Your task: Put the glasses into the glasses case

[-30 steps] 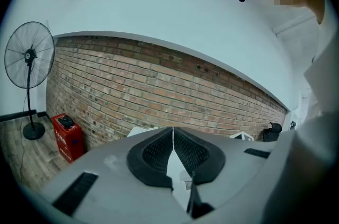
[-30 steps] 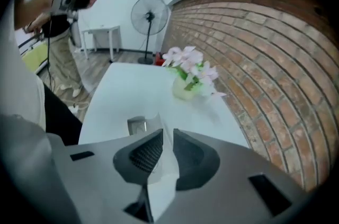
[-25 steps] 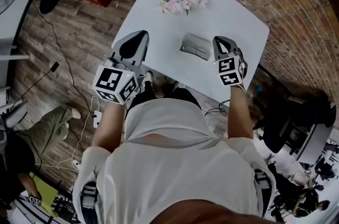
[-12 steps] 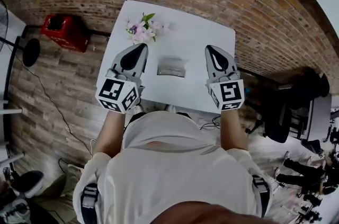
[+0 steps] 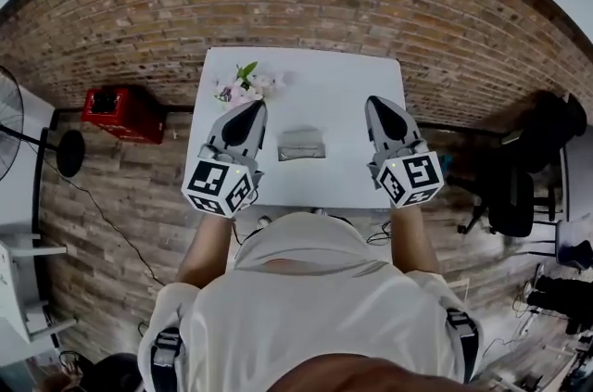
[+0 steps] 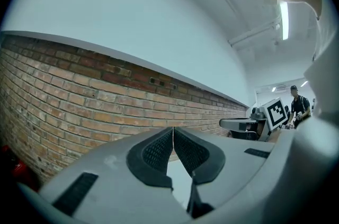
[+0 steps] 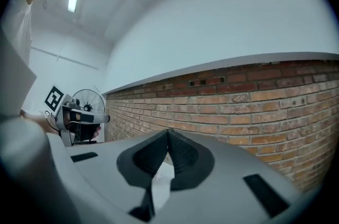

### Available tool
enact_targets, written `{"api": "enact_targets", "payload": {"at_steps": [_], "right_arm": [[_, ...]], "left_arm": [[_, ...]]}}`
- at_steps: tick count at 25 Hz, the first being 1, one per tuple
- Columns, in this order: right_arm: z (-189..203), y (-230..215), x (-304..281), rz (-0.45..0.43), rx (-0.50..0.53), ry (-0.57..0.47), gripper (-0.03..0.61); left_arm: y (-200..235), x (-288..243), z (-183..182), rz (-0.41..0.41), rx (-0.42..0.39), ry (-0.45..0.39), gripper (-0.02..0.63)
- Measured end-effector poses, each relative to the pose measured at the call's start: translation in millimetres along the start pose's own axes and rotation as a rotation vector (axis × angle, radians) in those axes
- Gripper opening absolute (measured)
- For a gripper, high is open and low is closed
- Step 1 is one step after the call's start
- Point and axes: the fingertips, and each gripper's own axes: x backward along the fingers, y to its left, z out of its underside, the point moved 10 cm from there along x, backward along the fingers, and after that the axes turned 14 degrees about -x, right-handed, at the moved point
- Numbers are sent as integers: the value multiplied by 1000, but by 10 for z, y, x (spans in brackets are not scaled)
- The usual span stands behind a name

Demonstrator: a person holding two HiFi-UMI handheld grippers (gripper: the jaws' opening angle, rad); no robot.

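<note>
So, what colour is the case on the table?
Grey: the glasses case shows best in the head view.

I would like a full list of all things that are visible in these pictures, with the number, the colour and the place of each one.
table: one, white, centre, near the wall
wall: one, red-brown brick, behind the table
glasses case: one, grey, on the table between the two grippers
flowers: one bunch, pink and white with green leaves, table's far left corner
crate: one, red, on the floor left of the table
fan: one, grey, far left edge
office chair: one, black, right of the table
glasses: none to be seen
left gripper: one, grey, jaws shut, empty, over the table's left side
right gripper: one, grey, jaws shut, empty, over the table's right side
</note>
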Motion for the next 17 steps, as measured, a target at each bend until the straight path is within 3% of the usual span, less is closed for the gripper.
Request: {"api": "enact_targets", "payload": {"at_steps": [17], "right_arm": [[167, 49, -280, -81, -13, 50, 52]], "left_arm": [[73, 14, 70, -30, 13, 37, 18]]}}
